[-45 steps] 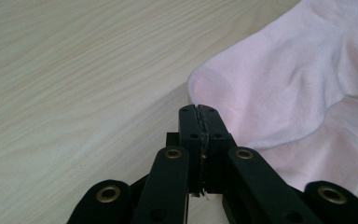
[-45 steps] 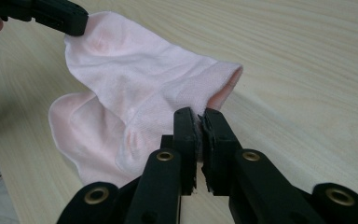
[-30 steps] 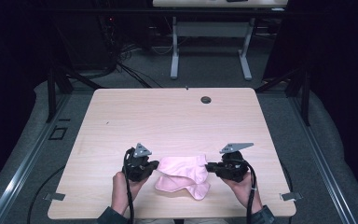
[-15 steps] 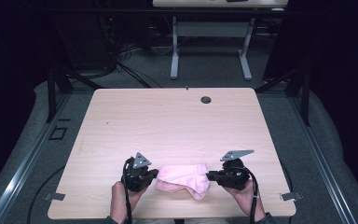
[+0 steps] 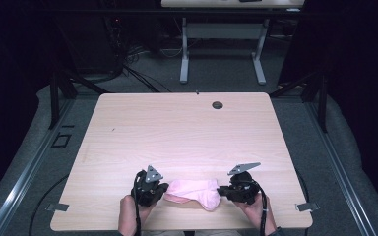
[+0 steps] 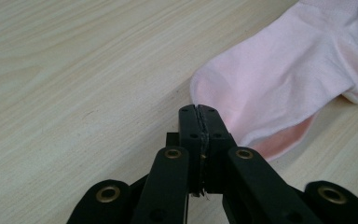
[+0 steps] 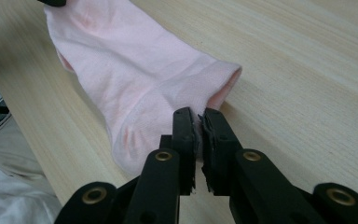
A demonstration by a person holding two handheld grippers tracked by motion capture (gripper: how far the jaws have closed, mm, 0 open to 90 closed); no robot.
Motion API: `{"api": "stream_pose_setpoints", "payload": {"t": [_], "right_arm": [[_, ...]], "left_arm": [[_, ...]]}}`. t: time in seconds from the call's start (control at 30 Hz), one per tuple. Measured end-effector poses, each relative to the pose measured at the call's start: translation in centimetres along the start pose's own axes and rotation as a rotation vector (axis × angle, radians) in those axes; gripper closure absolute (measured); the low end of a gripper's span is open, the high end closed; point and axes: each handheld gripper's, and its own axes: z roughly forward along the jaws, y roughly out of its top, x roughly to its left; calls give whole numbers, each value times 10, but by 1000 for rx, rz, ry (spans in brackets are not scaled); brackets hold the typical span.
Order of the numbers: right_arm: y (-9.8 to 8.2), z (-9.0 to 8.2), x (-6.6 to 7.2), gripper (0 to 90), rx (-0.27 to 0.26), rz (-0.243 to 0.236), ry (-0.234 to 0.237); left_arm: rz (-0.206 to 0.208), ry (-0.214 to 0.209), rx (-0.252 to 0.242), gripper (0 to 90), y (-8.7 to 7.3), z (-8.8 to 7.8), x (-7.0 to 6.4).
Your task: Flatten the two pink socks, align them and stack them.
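A pale pink sock [image 5: 194, 191] lies flat near the front edge of the light wooden table [image 5: 187, 128], stretched between my two grippers. My left gripper [image 5: 163, 189] is at its left end. In the left gripper view the jaws [image 6: 199, 109] are pressed together on the edge of the sock's rounded toe [image 6: 279, 79]. My right gripper [image 5: 220, 191] is at the other end. In the right gripper view its jaws [image 7: 198, 114] pinch pink cloth at the cuff of the sock [image 7: 135, 74], beside the opening.
A small dark round hole [image 5: 217, 104] sits near the table's far edge. Another table's white legs [image 5: 221, 49] stand on the grey floor behind. The table's front edge runs just behind my hands [image 5: 128, 211], with light clothing [image 7: 9, 196] below it.
Both grippers have drawn back toward the front edge with the sock held between them. The sock now lies flatter and longer than one second ago.
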Motion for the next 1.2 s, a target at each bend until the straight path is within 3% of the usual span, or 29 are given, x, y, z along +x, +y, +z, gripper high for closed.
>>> {"api": "stream_pose_setpoints", "payload": {"t": [0.17, 0.53, 0.73, 0.87, 1.0, 1.2], "right_arm": [[0, 1, 1, 838, 18, -14, -29], [-2, 8, 1, 834, 32, -23, -42], [-3, 11, 3, 819, 28, -25, -56], [-2, 9, 4, 745, 27, -32, -49], [-2, -1, 4, 639, -8, -30, -55], [8, -12, 10, 489, -73, -50, -48]], "left_arm": [[2, -9, 8, 894, -1, 0, 0], [10, -7, 7, 893, 2, -2, -1], [20, -13, 35, 881, 3, 2, -3], [2, -33, 18, 748, 5, -2, 0], [-7, -21, -17, 582, 9, -15, 2], [10, -13, -43, 469, 17, -17, 1]]}}
